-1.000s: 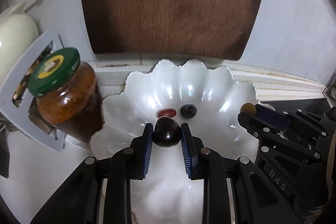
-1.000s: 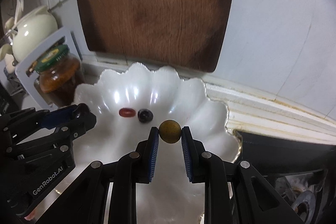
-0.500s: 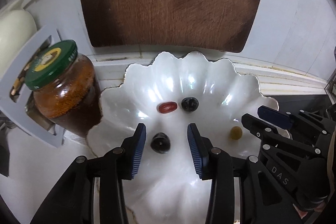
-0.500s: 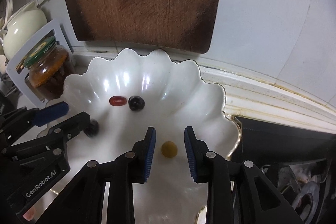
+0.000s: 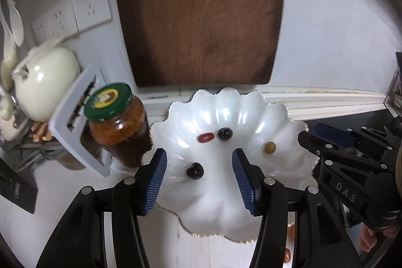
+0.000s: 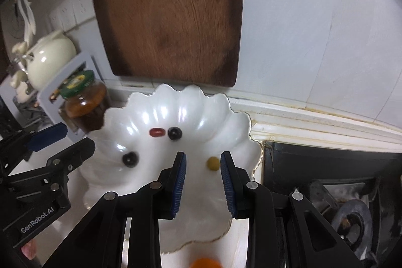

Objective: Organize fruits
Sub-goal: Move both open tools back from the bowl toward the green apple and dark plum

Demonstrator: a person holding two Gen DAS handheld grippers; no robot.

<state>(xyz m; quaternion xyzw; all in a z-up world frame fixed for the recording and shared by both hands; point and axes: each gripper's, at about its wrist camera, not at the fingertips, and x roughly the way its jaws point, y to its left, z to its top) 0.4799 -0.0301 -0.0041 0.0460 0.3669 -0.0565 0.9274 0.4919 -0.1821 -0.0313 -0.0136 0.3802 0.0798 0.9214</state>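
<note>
Two tools hover over one scalloped white dish, both with jaws spread apart and holding nothing. Wooden cutting board (image 5: 198,14) leans upright against the white wall behind the dish. Scalloped white dish (image 5: 251,212) sits on the pale surface (image 5: 50,212), back edge near the wall ledge. Left tool (image 5: 199,176) is over the dish's left-front part; right tool (image 6: 203,176) over its right-front part, next to the black stove (image 6: 331,182). Cream teapot (image 5: 45,82) stands far left on a rack. Jar with green lid (image 5: 118,122) holding brown-orange contents stands just beside the dish's left rim, in front of a grey frame (image 5: 75,127).

Four fruits lie in the dish, all loose:
- dark plum-like fruit (image 5: 195,170), between the left tool's pads, not touched
- dark round berry (image 5: 224,134), mid-dish, just beside the red oblong fruit (image 5: 206,137)
- small yellow-green fruit (image 6: 213,163), near the right tool's right pad – contact unclear

Orange fruit (image 6: 206,263) blurred at the bottom edge, outside the dish.
</note>
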